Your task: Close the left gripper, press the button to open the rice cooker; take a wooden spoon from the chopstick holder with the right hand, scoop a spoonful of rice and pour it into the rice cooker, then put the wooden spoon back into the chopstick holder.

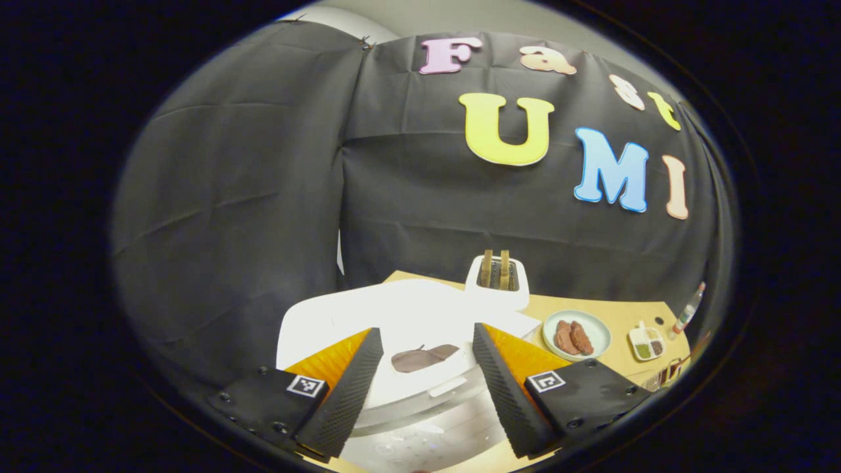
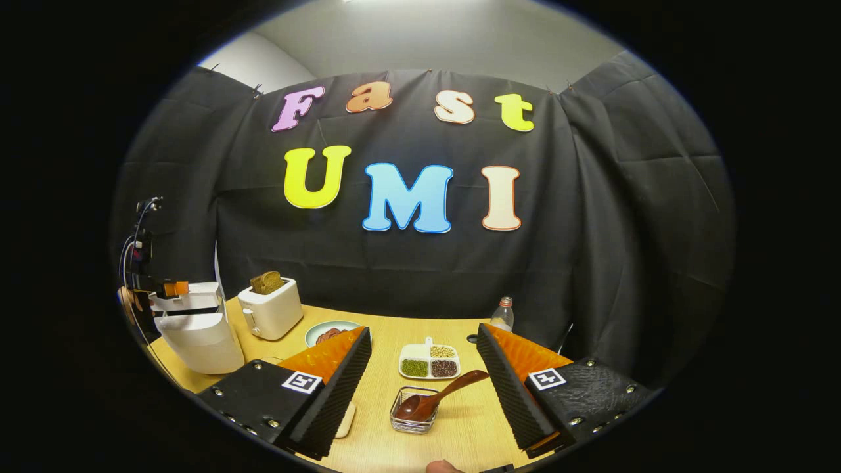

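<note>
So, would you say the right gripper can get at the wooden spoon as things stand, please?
Probably yes. The right gripper is open, and the wooden spoon lies in the wire holder straight ahead between its fingers, handle tilted up toward the right finger. Nothing stands between them on the table.

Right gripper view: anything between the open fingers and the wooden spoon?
No. In the right gripper view the right gripper stands open, and the wooden spoon in its wire holder lies straight ahead between the fingers; just bare table there.

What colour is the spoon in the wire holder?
Dark reddish-brown wooden spoon; clearest in the right gripper view.
</note>
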A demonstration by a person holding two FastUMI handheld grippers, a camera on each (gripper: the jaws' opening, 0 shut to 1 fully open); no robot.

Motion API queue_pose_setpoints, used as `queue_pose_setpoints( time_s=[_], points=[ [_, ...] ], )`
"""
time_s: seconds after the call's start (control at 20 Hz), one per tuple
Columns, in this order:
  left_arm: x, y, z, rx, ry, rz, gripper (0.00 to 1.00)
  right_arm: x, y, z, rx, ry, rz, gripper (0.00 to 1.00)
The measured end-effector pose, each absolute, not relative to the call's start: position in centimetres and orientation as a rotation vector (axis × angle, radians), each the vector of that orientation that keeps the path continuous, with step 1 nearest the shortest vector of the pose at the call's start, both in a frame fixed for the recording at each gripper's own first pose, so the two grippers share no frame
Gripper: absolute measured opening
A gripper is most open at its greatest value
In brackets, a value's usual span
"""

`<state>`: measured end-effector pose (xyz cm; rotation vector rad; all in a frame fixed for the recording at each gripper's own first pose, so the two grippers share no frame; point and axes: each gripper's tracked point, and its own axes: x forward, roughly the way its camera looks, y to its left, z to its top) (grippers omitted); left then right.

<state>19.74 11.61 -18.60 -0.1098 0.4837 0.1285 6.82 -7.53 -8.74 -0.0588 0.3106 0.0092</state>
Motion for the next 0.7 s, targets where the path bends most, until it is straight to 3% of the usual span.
queue_pose_setpoints(
  time_s=[0.2, 0.7],
  points=[
    [19.5, 11.5, -19.4, -0.103, 0.491, 0.123, 1.0, 6.7, -7.0, -8.7, -0.064, 0.305, 0.016, 0.99],
    [18.5, 10.2, -22.3, -0.039, 0.545, 0.11, 0.92, 6.4, -6.8, -9.3, -0.102, 0.315, 0.023, 0.98]
  ],
)
